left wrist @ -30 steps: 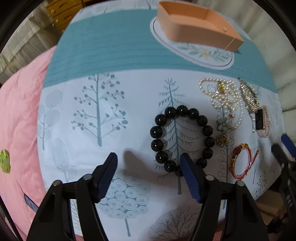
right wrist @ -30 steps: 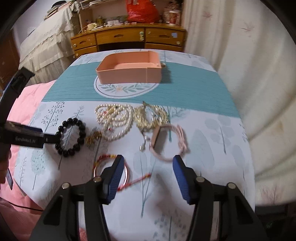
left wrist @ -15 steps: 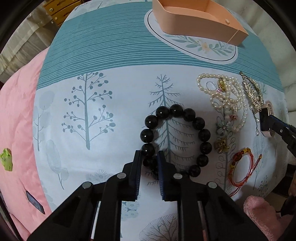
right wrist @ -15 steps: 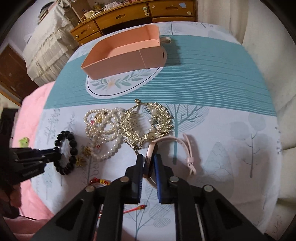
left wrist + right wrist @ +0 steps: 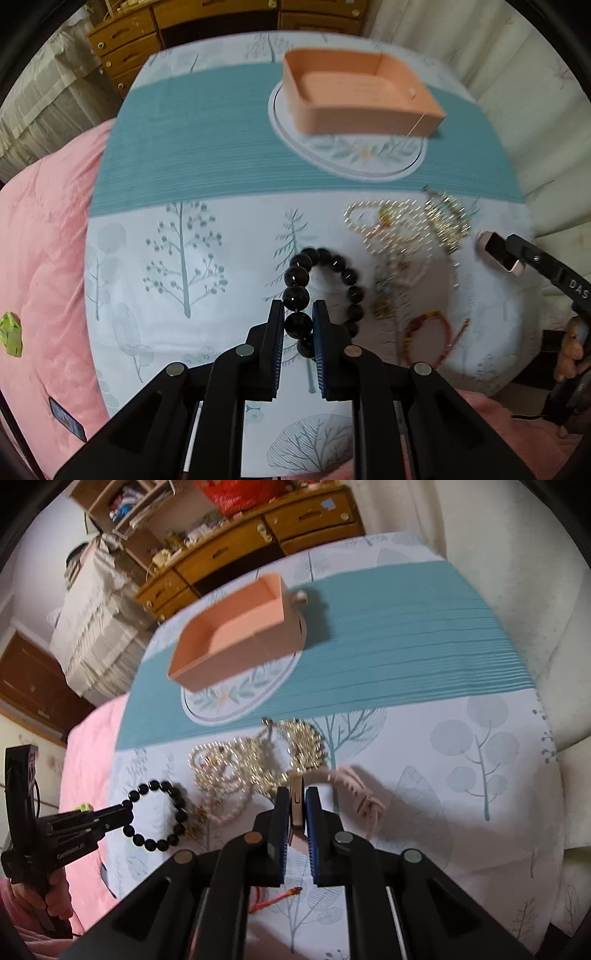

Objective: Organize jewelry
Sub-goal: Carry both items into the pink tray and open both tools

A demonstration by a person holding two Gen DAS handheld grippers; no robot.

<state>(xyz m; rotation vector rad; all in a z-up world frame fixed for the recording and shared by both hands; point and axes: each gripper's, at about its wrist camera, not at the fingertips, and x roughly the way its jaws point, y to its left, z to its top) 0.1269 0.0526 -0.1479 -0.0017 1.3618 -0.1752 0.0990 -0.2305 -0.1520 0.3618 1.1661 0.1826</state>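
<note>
Closing both grippers a moment ago changed things: my left gripper now pinches the black bead bracelet, lifted off the cloth, and my right gripper clamps the pink watch. Both can go to the far orange box. Blur smears the pearls; the watch face hides between my pads.

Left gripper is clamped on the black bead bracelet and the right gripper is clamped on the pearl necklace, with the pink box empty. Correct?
Not quite. The right gripper is clamped on the pink-strapped watch, not the pearl necklace, as the right wrist view shows. The rest holds: the left gripper is clamped on the black bead bracelet, and the pink box is empty.
</note>
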